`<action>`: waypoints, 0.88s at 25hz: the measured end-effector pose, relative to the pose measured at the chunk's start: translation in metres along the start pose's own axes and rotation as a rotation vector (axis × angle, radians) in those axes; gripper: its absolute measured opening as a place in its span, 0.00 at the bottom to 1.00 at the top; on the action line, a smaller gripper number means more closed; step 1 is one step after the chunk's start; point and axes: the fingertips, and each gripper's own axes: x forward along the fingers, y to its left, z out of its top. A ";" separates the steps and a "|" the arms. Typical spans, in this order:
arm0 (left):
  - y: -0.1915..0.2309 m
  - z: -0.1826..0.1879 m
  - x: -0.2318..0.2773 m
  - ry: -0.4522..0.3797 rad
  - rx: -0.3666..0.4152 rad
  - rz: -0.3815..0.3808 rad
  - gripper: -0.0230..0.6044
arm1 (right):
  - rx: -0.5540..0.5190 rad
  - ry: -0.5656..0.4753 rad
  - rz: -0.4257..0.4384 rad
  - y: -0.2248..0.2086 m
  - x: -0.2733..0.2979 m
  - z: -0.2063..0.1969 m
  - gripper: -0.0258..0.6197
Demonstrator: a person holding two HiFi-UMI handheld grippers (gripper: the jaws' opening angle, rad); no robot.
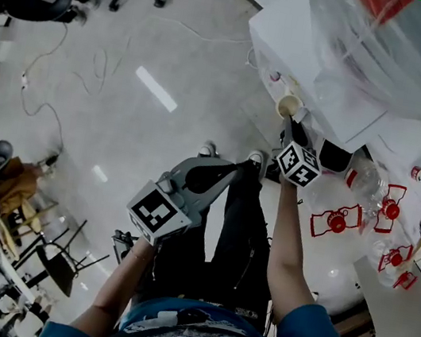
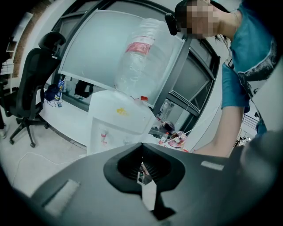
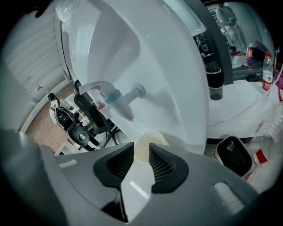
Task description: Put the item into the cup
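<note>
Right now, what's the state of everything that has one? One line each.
left gripper, fingers shut, nothing between them.
right gripper, fingers open, cup at their tips.
cup, upright under the tap, contents not visible.
water bottle, inverted on the dispenser.

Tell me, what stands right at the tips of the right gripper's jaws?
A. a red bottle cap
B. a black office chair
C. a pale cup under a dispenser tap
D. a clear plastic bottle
C: in the right gripper view, the cup stands at the tips of the right gripper, whose jaws are parted, and it is just below a tap of the white water dispenser.
</note>
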 end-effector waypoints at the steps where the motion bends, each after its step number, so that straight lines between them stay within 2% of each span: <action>1: 0.000 0.001 0.000 -0.002 0.001 0.004 0.04 | -0.009 0.008 0.004 0.000 -0.004 -0.001 0.21; 5: 0.001 0.005 0.000 -0.017 0.007 0.024 0.04 | -0.057 0.038 0.041 0.006 -0.028 -0.001 0.21; 10: -0.005 0.011 -0.008 -0.053 0.007 0.050 0.04 | -0.115 0.063 0.134 0.031 -0.075 0.008 0.21; 18: -0.027 0.000 -0.031 -0.040 0.030 0.023 0.04 | -0.198 0.047 0.290 0.103 -0.146 0.032 0.18; 22: -0.039 0.002 -0.051 -0.067 0.051 0.024 0.04 | -0.226 0.026 0.347 0.140 -0.177 0.039 0.18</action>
